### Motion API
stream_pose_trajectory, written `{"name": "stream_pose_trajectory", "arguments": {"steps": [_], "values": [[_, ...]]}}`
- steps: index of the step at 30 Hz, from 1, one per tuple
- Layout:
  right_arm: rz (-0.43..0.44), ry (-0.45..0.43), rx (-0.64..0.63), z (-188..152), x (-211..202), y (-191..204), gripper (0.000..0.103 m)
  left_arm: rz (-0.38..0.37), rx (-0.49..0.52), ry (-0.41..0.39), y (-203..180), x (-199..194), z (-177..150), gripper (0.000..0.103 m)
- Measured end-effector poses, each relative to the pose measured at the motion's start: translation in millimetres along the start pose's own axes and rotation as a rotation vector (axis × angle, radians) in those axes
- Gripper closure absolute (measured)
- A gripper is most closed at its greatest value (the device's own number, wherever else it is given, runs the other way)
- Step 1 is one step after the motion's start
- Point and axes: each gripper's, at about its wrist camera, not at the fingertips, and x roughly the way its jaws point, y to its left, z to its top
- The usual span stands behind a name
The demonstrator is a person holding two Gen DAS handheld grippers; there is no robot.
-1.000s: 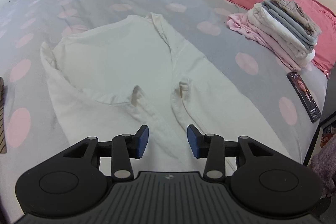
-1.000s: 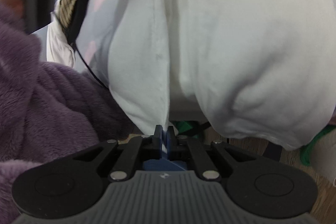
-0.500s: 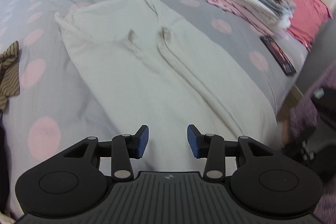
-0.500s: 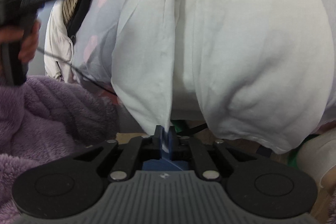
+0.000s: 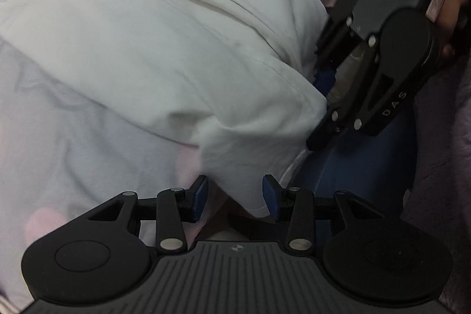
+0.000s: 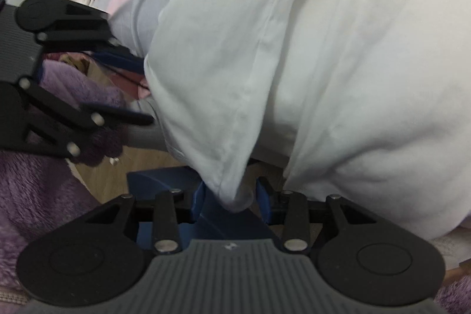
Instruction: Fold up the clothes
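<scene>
The white shirt (image 5: 164,55) is lying on the bed (image 5: 59,143), its near hem drooping over the edge. Both grippers, left (image 5: 234,193) and right (image 6: 229,196), are standing wide around hem corners. Next they probably need to pinch both corners evenly.

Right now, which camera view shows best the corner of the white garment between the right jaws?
The right wrist view: the white garment's corner hangs between the open blue jaws of the right gripper, close and unobstructed. The left wrist view shows the right gripper only from the side, with the cloth covering that corner.
</scene>
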Motion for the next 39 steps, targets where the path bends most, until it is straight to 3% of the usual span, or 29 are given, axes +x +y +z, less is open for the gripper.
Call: {"name": "stream_pose_trajectory", "arguments": {"steps": [1,2,4,6,13,20,25,27,32,34,39], "values": [[0.006,-0.003,-0.003,-1,-2,1,0.082,0.000,0.003,0.006,-1,6,1,0.065],[0.010,-0.004,-0.004,-2,-4,1,0.091,-0.003,0.003,0.013,-1,11,1,0.066],[0.016,-0.002,-0.002,-2,-9,1,0.092,-0.035,-0.027,0.031,3,17,1,0.087],[0.021,0.006,-0.011,-2,-17,3,0.095,-0.085,-0.068,0.036,7,15,2,0.095],[0.041,0.030,-0.047,-4,-46,8,0.098,-0.270,-0.172,0.020,10,-23,3,0.098],[0.040,0.097,-0.026,-15,-32,-1,0.098,-0.319,-0.226,0.092,12,-6,0,0.097],[0.050,0.126,-0.024,-17,-23,-1,0.097,-0.322,-0.277,0.129,20,-1,-4,0.092],[0.055,0.135,-0.013,-19,-23,-3,0.094,-0.300,-0.281,0.138,21,-1,-4,0.080],[0.030,0.153,0.001,-24,-24,-5,0.088,-0.250,-0.289,0.177,22,-3,-5,0.066],[-0.007,0.144,0.003,-25,-28,-6,0.075,-0.206,-0.285,0.175,23,-8,-4,0.065],[-0.053,0.091,0.017,-22,-54,-10,0.074,-0.152,-0.358,0.093,44,-34,-10,0.065]]}}
